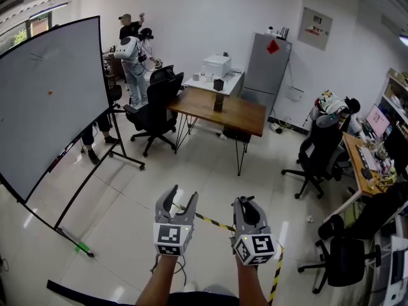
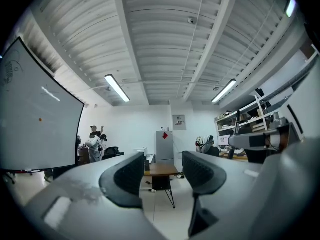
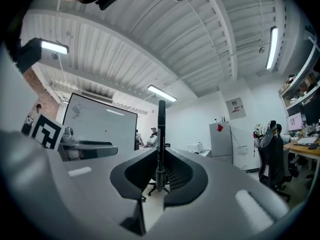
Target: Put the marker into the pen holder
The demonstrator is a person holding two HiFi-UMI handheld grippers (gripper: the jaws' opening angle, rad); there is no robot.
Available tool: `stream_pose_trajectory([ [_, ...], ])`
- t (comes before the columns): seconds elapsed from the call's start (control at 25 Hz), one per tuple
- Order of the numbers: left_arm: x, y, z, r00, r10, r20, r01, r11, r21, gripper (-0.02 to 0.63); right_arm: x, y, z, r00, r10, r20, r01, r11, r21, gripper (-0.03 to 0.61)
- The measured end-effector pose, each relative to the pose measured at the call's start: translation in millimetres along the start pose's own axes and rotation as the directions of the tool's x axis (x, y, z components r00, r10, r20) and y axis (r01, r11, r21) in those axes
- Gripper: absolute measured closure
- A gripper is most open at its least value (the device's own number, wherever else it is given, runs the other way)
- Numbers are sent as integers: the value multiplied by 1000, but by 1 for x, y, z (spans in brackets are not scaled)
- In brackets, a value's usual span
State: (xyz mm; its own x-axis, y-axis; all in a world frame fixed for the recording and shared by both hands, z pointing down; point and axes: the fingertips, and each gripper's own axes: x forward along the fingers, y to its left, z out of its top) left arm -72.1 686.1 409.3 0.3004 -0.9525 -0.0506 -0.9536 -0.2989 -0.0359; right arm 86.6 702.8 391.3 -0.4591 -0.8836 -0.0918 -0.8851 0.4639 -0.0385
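In the head view we hold both tools low over the pale tiled floor (image 1: 191, 171), well away from the furniture. The left gripper (image 1: 180, 198), grey with a square-marker cube, has its fingers spread. The right gripper (image 1: 249, 204) sits just beside it with its fingers drawn together; from this view we cannot make out what they hold. A yellow-and-black striped tape (image 1: 213, 222) runs across the floor under both. Farther off stand a brown wooden desk (image 1: 236, 115) with a small dark box (image 1: 218, 103) on it, a black office chair (image 1: 153, 110), a large whiteboard on a wheeled stand (image 1: 51, 101) and a tall grey fridge (image 1: 268, 62). Two people (image 1: 131, 53) stand by the far wall.

In the left gripper view the left gripper (image 2: 163, 176) shows its dark ribbed fingers (image 2: 125, 179) held apart with nothing between them. Through the gap we see the brown wooden desk (image 2: 162, 170) and the small dark box (image 2: 147, 165) at its near end.

In the right gripper view the right gripper (image 3: 160, 176) has its fingers (image 3: 135, 176) pressed onto a slim black marker (image 3: 161, 134). The marker stands upright between them, pinched near its lower end, and most of its length rises above the fingertips. The whiteboard (image 3: 100, 129) and the grey fridge (image 3: 220, 141) show behind it.
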Motion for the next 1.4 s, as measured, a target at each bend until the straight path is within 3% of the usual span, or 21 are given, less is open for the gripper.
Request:
stream_pose_trajectory([
  [0.24,54,4,-21,999,-34,-33,34,999,-1,373,41,-30,-19,999,-12,-37,13,1000,16,532],
  [0.48,131,19,-38,998,-19,-57,20,1000,8,373,113,-76,-36,999,11,-46,-9,999,45,532],
  [0.8,256,37,-9,999,27,-26,-26,1000,17,376,234,-147,-3,995,100,-3,-100,995,21,532],
  [1.0,322,41,-11,998,50,-23,-50,998,28,379,288,-188,-8,991,137,-2,-137,990,31,532],
  [1.2,364,47,-23,996,82,-42,-80,996,35,379,326,-218,-23,987,163,-9,-163,985,62,532],
  [1.4,392,66,-45,988,107,-113,-104,994,32,380,362,-233,-50,982,184,-45,-179,978,107,532],
])
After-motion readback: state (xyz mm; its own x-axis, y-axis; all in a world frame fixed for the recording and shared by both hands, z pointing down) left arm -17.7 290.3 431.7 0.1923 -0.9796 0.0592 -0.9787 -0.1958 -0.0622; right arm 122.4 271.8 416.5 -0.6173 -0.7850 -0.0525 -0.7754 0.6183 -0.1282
